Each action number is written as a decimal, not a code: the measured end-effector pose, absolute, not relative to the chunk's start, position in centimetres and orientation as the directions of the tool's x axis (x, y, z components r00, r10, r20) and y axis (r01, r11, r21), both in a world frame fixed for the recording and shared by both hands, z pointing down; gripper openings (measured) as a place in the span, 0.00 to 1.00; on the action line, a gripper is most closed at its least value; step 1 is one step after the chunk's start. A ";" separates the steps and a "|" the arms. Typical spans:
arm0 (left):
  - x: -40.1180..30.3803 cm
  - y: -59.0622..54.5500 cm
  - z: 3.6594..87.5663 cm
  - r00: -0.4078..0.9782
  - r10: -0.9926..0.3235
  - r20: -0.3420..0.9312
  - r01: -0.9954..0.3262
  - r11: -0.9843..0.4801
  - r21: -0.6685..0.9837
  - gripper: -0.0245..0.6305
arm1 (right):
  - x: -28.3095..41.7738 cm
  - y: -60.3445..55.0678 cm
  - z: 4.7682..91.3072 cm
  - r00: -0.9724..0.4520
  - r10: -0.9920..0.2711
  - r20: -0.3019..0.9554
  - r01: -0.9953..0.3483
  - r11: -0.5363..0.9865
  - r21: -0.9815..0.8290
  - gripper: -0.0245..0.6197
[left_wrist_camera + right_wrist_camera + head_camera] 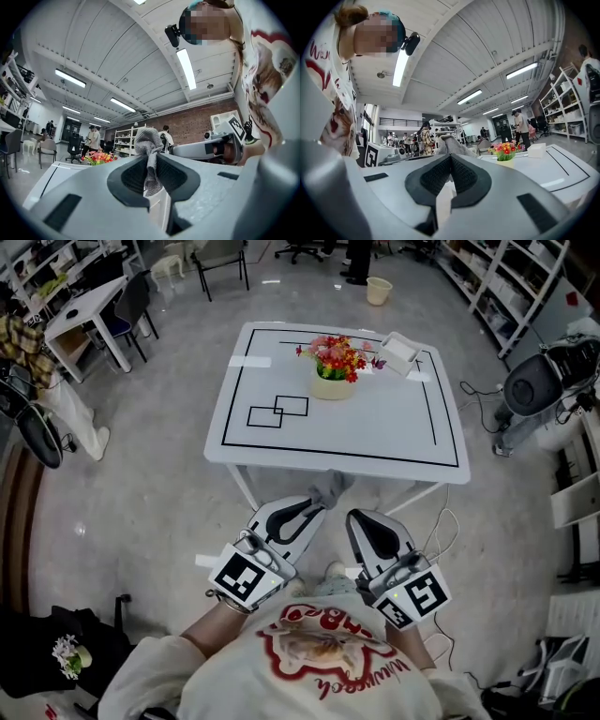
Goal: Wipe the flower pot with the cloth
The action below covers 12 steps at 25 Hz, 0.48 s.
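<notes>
Left gripper view: left gripper (pixel 150 161) jaws clamp the grey cloth (pixel 149 140); right gripper (pixel 450 161) jaws pressed together; flower pot (pixel 333 386) on the table (pixel 375 432).

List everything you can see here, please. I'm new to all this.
table: one, white with black lines, ahead on the floor.
flower pot: one, cream, red and pink flowers, on the table's far side.
box: one, white, on the table, right of the flower pot.
bin: one, cream, on the floor beyond the table.
cloth: one, grey, between the two grippers.
left gripper: one, grey, shut on the cloth.
right gripper: one, grey, shut on the cloth.
</notes>
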<state>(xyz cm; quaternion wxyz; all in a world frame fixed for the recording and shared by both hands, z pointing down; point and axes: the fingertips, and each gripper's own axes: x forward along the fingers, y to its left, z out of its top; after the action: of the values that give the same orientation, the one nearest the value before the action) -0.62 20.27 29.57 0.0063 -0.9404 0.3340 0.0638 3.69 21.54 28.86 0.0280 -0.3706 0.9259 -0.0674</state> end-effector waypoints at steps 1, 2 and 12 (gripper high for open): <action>-0.6 20.5 29.8 0.771 -0.625 -0.120 -0.626 -0.779 0.035 0.11 | 3.7 21.8 28.9 -0.720 -0.694 -0.004 -0.686 0.713 -0.143 0.04; -0.5 20.6 30.2 0.773 -0.625 -0.108 -0.625 -0.779 0.040 0.11 | 3.8 21.9 29.1 -0.718 -0.696 -0.002 -0.688 0.710 -0.149 0.04; 1.0 22.9 29.7 0.763 -0.640 -0.092 -0.641 -0.767 0.032 0.11 | 5.4 25.0 28.8 -0.759 -0.651 -0.001 -0.641 0.747 -0.176 0.04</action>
<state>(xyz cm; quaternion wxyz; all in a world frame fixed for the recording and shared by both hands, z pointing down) 1.03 22.90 29.66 0.0009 -0.9388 0.3411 0.0488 5.37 25.00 28.82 0.0310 -0.3460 0.9341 -0.0825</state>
